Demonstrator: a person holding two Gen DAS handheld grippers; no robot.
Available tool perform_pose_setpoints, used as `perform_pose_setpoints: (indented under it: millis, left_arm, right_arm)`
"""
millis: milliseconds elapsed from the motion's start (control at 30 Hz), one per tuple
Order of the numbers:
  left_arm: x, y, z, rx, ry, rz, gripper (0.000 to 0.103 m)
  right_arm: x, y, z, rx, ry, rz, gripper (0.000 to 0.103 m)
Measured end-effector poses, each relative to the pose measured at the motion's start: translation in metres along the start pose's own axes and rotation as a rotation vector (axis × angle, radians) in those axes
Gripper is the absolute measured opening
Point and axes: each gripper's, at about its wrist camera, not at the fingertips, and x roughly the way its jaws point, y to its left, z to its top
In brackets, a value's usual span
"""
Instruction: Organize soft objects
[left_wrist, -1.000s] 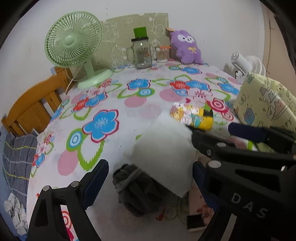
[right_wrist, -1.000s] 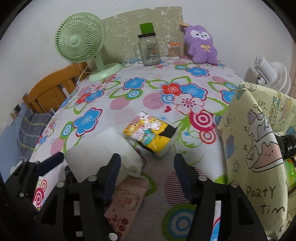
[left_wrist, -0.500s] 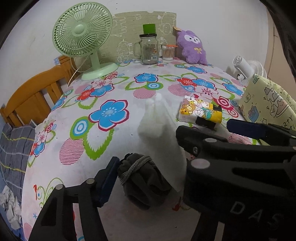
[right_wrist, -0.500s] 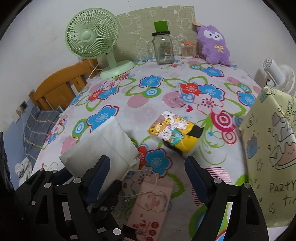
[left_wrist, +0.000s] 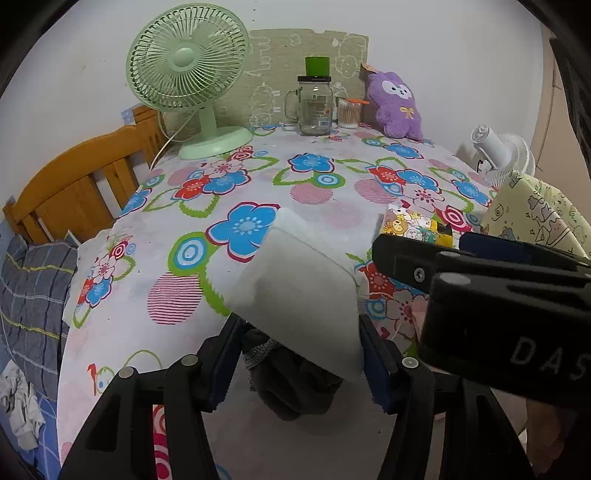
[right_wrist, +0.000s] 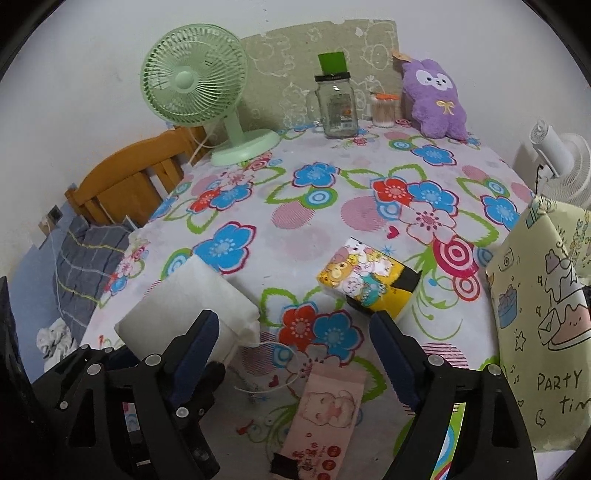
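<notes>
Left wrist view: my left gripper (left_wrist: 301, 354) closing, white pack (left_wrist: 306, 295) between pads, lifted above tablecloth (left_wrist: 314, 192). Right gripper (right_wrist: 295, 350) apart, empty. Step: grasp, carry. Next: firm hold, then placement spot.

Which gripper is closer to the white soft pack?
Left. The left gripper has the white soft pack between its closing jaws; the right gripper hangs open beside it.

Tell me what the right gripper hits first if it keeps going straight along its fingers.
Probably the flowered tablecloth between the pink tissue pack and the yellow cartoon tissue pack. The right gripper is open with nothing between its jaws; depth is hard to judge, so the yellow pack might come first.
</notes>
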Motion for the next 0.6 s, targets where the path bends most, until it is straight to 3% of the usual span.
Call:
perform_pose_setpoints:
  millis: [433, 467, 533, 600]
  left_arm:
    - [-0.012, 0.000, -0.004, 0.019, -0.027, -0.043, 0.062]
    - [-0.012, -0.002, -0.003, 0.023, -0.030, -0.044, 0.063]
    - [-0.014, -0.004, -0.004, 0.028, -0.036, -0.046, 0.077]
    - [-0.016, -0.005, -0.006, 0.033, -0.042, -0.031, 0.081]
  right_arm:
    - [-0.004, 0.026, -0.006, -0.072, 0.010, 0.045, 0.087]
    - [-0.004, 0.026, -0.008, -0.076, 0.013, 0.047, 0.087]
    - [-0.006, 0.028, -0.010, -0.086, 0.015, 0.047, 0.087]
    - [-0.006, 0.028, -0.012, -0.095, 0.018, 0.044, 0.087]
